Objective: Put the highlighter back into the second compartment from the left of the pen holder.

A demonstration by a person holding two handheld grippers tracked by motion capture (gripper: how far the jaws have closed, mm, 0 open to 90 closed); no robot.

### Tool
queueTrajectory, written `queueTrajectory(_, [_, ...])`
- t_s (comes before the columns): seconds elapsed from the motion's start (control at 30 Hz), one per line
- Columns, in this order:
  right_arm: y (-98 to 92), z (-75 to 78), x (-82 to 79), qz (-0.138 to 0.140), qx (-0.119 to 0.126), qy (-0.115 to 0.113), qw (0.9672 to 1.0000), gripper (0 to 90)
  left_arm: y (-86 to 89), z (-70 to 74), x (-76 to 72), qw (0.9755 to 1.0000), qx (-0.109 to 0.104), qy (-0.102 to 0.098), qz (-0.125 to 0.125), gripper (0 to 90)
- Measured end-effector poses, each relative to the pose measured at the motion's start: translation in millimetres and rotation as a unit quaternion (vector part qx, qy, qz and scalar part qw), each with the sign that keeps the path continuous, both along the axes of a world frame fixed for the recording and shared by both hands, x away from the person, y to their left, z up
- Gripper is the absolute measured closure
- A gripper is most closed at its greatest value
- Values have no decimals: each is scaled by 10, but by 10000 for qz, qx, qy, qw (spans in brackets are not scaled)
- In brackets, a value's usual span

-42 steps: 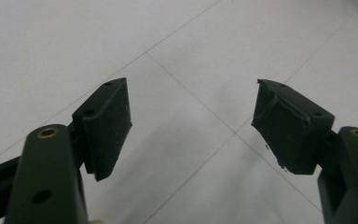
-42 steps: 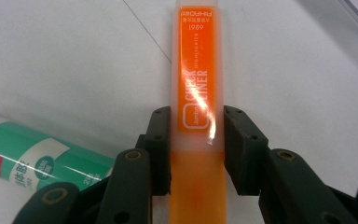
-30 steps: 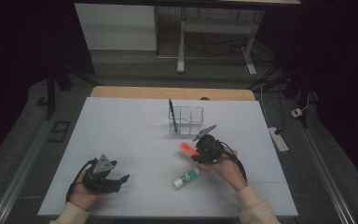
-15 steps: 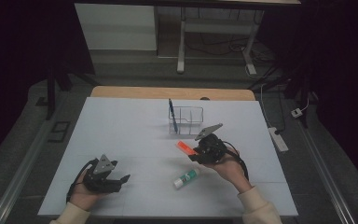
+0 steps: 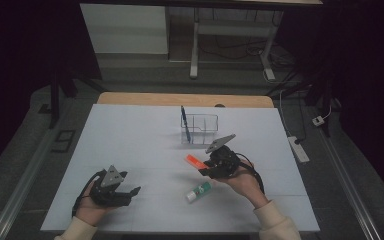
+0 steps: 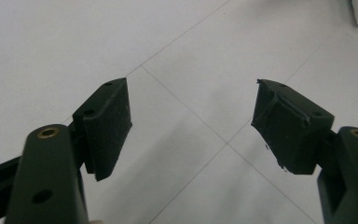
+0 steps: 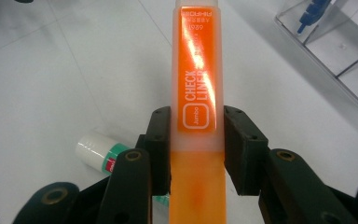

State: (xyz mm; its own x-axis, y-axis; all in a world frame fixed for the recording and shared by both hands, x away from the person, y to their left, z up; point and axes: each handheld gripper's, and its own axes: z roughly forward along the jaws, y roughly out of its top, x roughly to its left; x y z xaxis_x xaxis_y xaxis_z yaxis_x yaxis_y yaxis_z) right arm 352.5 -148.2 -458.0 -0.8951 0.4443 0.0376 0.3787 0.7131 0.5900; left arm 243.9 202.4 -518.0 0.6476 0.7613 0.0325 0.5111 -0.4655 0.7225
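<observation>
Right claw grips an orange marker above the white desk; left claw rests spread apart.

Nearest me, the left claw (image 5: pixel 132 191) sits low at the desk's front edge, its jaws standing wide with nothing between them but bare surface. To its right lies a small white glue stick with a green label (image 5: pixel 198 191), flat on the pale, faintly gridded white desk (image 5: pixel 130 135). Just beyond, the right claw (image 5: pixel 203 170) is clenched on a flat orange highlighter marker with a white cap end (image 7: pixel 197 84), which juts out above the desk. Farther back stands a clear plastic divided organiser box (image 5: pixel 200 129) with a blue pen (image 5: pixel 184 121) upright in it. Past the desk's wooden far edge the room is dark, with grey floor, metal desk legs (image 5: pixel 195 45) and a white power strip (image 5: pixel 298 149).
</observation>
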Motion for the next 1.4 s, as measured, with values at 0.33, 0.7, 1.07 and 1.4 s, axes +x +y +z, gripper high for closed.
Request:
queueTrajectory(0.33, [84, -8, -41, 208, 16, 48, 9998, 645, -110, 113, 8, 9997, 85, -203, -56, 273])
queueTrajectory(0.7, [141, -33, -64, 416, -89, 19, 9991, 645, -247, 236, 50, 9992, 27, -235, -329, 279])
queueTrajectory(1.07, [242, -79, -103, 646, -255, -8, 9976, 644, -463, 370, 106, 9971, 91, -277, -709, 281])
queueTrajectory(1.4, [320, -108, -156, 921, -318, 38, 9952, 645, -657, 428, 137, 9939, 204, -253, -1051, 280])
